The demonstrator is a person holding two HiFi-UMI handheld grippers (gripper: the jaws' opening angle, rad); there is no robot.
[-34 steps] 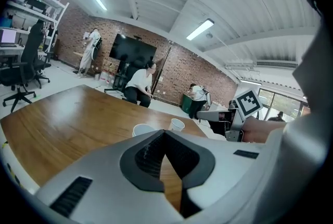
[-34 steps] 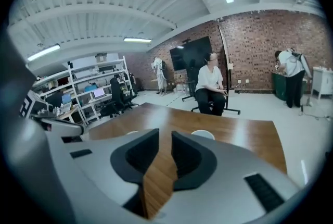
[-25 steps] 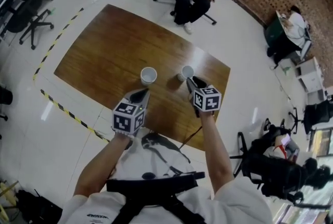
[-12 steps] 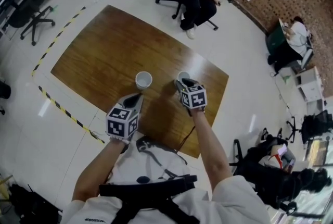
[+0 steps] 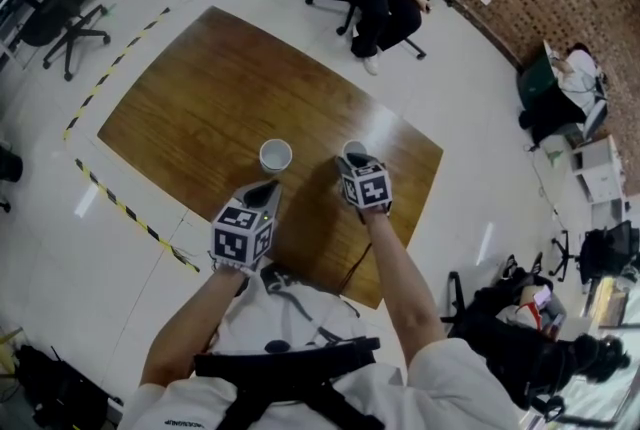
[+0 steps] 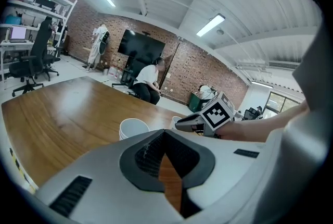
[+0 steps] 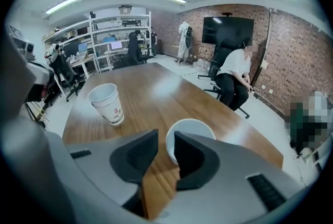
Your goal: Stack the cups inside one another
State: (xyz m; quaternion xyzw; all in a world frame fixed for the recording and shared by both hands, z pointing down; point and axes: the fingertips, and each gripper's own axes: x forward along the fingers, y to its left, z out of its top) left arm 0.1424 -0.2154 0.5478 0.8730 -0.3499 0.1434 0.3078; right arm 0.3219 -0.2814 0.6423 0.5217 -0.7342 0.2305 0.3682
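Wooden worktop (image 5: pixel 200 88) on a taped floor, head view: the stacked cups (image 5: pixel 276 155) stand ahead of the left gripper (image 5: pixel 264 188), and the single cup (image 5: pixel 347 148) stands right at the right gripper (image 5: pixel 352 163).

Left gripper view — jaws tip to tip, empty.

Right gripper view — jaws partly apart and just been closing. The single cup (image 7: pixel 193 130) stands upright with its near wall in the gap, apparently unpinched. The stacked cups (image 7: pixel 106 103) lie to its left.

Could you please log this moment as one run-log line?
right gripper: jaws just closing, single cup wall between, ungripped | left gripper: shut, empty | cup stack: upright on table
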